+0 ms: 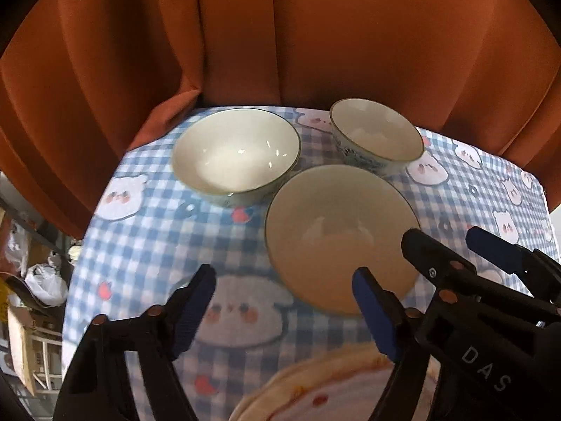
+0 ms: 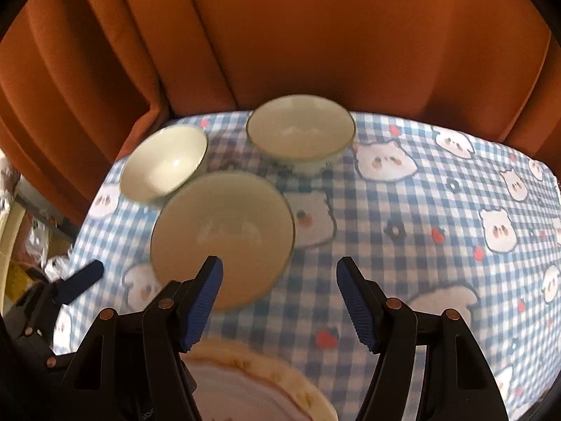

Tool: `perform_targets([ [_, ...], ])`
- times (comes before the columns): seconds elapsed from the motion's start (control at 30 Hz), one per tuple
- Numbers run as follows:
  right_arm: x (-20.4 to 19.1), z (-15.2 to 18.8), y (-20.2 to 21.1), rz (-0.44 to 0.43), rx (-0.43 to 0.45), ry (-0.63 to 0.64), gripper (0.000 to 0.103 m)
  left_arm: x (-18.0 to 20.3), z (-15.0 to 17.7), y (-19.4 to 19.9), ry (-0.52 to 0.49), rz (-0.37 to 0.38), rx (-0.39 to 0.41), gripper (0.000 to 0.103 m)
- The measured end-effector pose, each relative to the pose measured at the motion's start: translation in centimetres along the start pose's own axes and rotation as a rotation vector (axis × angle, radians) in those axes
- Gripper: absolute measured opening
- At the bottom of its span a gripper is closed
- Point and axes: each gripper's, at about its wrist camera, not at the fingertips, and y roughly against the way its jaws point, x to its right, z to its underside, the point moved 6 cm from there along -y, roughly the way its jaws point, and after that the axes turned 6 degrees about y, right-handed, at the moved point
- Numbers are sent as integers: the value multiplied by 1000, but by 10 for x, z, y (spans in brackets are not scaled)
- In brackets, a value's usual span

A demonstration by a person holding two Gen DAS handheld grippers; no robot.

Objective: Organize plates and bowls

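A soft, matt checked cloth (image 1: pixel 147 245), printed with bear faces, is seen spread over the tabletop ahead of the tongs. Three bowls look like glazed ceramic: the near bowl (image 1: pixel 336 231), just ahead of the left tongs (image 1: pixel 284 310), has a smooth, dull-sheened inside; the left far bowl (image 1: pixel 235 154) is glossy, with bright highlights; the right far bowl (image 1: pixel 377 133) carries a blue pattern on its glazed outside. A plate (image 2: pixel 259 386) under the right tongs (image 2: pixel 278 303) looks smooth, though blurred. The tongs are made of matt black plastic, with ribbed blue pads (image 2: pixel 203 301) and coppery metal rivets. Behind, a matt orange curtain (image 1: pixel 280 35) hangs in folds.
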Motion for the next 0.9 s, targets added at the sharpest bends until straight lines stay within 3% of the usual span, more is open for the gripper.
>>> perform_targets([
  [0.23, 6, -17, -40, 12, -48, -8, 73, 1, -10, -32, 3, -48, -31, 77],
  [0.27, 7, -18, -45, 15, -52, -3, 73, 0, -11, -35, 11, -59, -33, 75],
  [0.3, 8, -19, -47, 19, -55, -3, 72, 0, -12, -40, 21, -57, -41, 67],
  [0.37, 11, -20, -54, 26, -58, -13, 54, 1, -12, -47, 26, -48, -62, 56],
  [0.43, 11, -21, -61, 15, -72, -16, 43, 1, -12, -53, 25, -50, -76, 43],
  [0.5, 11, -22, -65, 0, -76, -18, 39, 2, -13, -57, 22, -55, -79, 37],
  [0.57, 11, -23, -67, -9, -68, -16, 24, 2, -13, -58, 24, -55, -73, 29],
  [0.63, 8, -24, -68, -25, -68, -5, 18, 4, -13, -59, 22, -62, -64, 24],
  [0.9, 4, -25, -66, -19, -83, 19, 17, 6, -12, -58, 8, -71, -70, 22],
])
